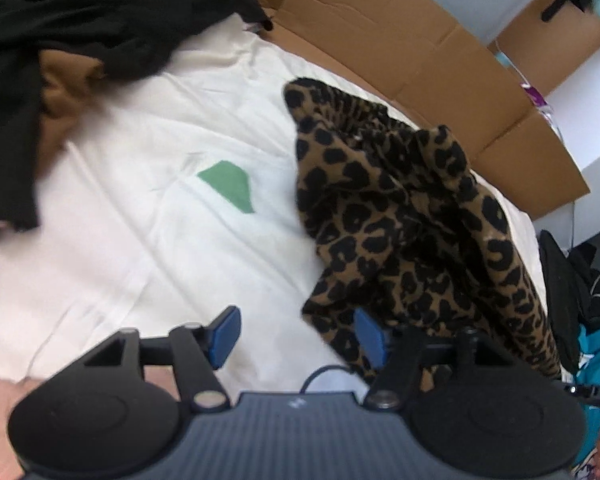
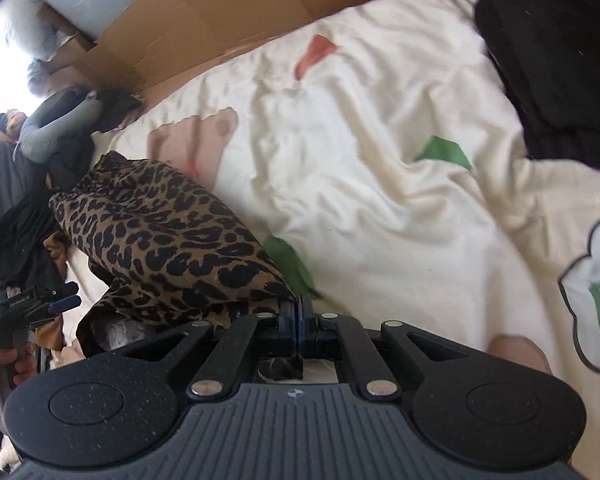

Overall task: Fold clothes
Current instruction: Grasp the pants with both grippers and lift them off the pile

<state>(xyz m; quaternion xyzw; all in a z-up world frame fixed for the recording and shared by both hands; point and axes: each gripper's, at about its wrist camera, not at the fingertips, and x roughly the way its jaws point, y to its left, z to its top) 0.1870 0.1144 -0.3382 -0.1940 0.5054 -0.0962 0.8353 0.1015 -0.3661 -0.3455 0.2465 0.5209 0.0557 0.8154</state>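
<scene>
A leopard-print garment lies bunched on the white bed cover. In the left wrist view its lower edge hangs by the right blue pad of my left gripper. That gripper is open, and its pads press on nothing. In the right wrist view the same garment sits left of centre, and one corner runs into my right gripper. It is shut on that corner, and a bit of the print shows below the pads. My left gripper appears at the left edge, held by a hand.
A heap of black clothes covers the far left of the bed and shows in the right wrist view as a black pile. Flattened cardboard lines the far edge. Bags and cables lie beside the bed. Grey and dark clothes are piled nearby.
</scene>
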